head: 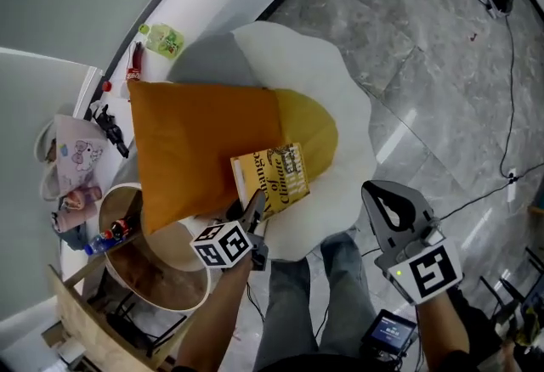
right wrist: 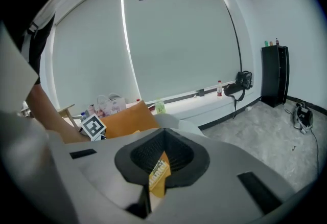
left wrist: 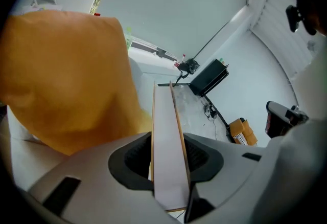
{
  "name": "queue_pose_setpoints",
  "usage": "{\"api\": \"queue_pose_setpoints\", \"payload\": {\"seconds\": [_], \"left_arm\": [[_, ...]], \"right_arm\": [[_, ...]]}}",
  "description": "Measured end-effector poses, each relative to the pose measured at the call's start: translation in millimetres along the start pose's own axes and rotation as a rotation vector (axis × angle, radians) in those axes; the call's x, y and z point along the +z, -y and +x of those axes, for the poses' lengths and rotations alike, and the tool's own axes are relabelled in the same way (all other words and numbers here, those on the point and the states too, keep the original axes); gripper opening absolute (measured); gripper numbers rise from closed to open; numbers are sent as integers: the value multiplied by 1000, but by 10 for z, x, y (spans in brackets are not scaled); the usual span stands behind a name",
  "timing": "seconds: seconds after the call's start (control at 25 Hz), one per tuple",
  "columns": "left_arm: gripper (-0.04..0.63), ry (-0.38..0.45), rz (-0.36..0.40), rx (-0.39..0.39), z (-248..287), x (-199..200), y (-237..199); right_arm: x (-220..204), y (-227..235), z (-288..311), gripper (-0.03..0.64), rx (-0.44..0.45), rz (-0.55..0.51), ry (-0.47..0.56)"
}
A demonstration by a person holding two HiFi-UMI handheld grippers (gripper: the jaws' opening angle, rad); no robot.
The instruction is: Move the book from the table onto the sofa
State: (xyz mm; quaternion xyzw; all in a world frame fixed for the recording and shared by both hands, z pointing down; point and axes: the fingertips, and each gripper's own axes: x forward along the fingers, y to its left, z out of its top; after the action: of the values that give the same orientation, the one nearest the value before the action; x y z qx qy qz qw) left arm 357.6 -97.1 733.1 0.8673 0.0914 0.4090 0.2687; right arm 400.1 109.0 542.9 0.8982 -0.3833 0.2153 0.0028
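Left gripper [head: 255, 207] pinched the yellow book [head: 276, 177] by its lower edge, pads on both covers. Book was over the front of the orange cushion [head: 204, 141] on the white sofa [head: 348, 107]. Right gripper [head: 380, 196] hung apart, jaws together, empty.

A grey, marble-veined floor [head: 425, 39] fills the upper right of the head view, glossy with pale streaks of reflected light. At that view's lower left stands a round wooden side table [head: 153, 277]. In the right gripper view, pale roller blinds [right wrist: 173, 39] cover the wide window. A white ledge [right wrist: 209, 104] runs beneath them, and a tall black cabinet [right wrist: 275, 75] stands at the right.
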Motion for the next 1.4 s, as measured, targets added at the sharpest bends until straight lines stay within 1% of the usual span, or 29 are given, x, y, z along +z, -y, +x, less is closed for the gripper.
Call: {"api": "queue_pose_setpoints", "payload": {"seconds": [0.08,0.24,0.36,0.52,0.64,0.8,1.08,1.24,1.4], "left_arm": [[146,-13,18,20,260,-70,-134],[146,-42,37,69,668,-231,-413],[146,-67,68,108,880,-338,-538],[146,-93,124,127,1066,-382,-603],[147,-108,145,148,1114,-402,-646],[147,-122,172,187,1172,-455,-676],[150,-107,182,189,1236,-493,-677],[159,-96,180,224,1246,-425,-799],[205,-102,181,221,1213,-458,-777]], "right_arm": [[-222,47,106,5,-6,19,-26],[-658,33,280,5,22,51,-93],[-820,111,371,5,0,63,-101],[-864,166,426,5,-8,67,-90],[-891,179,426,5,0,74,-87],[-951,230,365,5,-13,111,-90],[-1078,308,281,5,-24,128,-123],[-1068,326,302,5,-23,123,-112],[-1016,341,263,5,-28,124,-96]]}}
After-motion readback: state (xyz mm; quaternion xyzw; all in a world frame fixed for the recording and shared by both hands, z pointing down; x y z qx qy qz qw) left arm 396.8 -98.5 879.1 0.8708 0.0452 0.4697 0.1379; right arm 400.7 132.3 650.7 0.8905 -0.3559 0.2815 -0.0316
